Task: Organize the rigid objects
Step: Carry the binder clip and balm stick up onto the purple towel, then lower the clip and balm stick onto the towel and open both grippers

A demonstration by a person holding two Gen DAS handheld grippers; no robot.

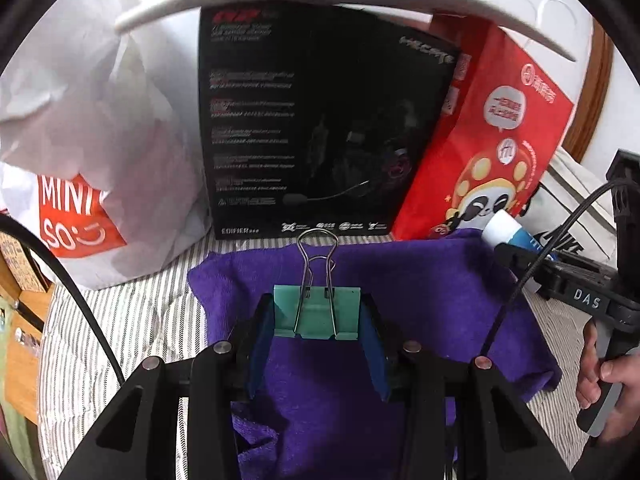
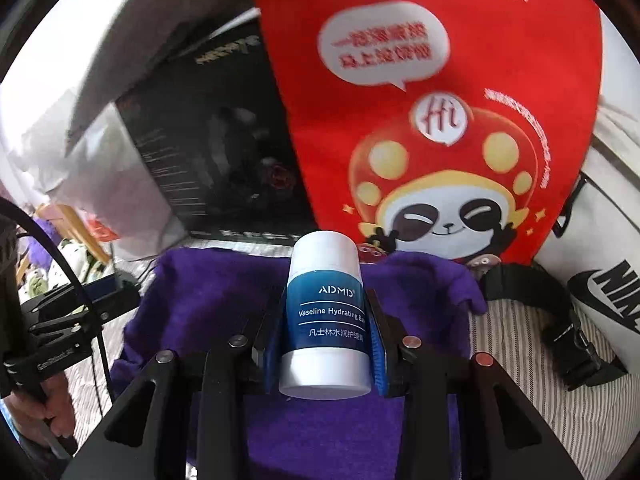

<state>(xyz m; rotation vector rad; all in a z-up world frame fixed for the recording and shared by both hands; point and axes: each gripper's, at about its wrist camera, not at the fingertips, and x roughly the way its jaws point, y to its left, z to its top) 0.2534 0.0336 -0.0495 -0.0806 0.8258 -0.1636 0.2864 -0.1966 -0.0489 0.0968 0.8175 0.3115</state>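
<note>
My left gripper [image 1: 317, 312] is shut on a green binder clip [image 1: 318, 312], its wire handles pointing away, held above a purple towel [image 1: 420, 280]. My right gripper [image 2: 325, 320] is shut on a white and blue Vaseline balm stick [image 2: 325, 316], held above the same purple towel [image 2: 208, 296]. The stick's white end [image 1: 502, 226] and the right gripper's black body [image 1: 580, 284] show at the right of the left wrist view. The left gripper's body [image 2: 60, 320] shows at the left of the right wrist view.
Behind the towel stand a black Edifier box [image 1: 320, 120], a red panda bag [image 1: 492, 140] and a white Miniso bag [image 1: 80, 160]. A white Nike bag [image 2: 600, 280] with a black strap lies at the right. The towel rests on striped bedding [image 1: 132, 312].
</note>
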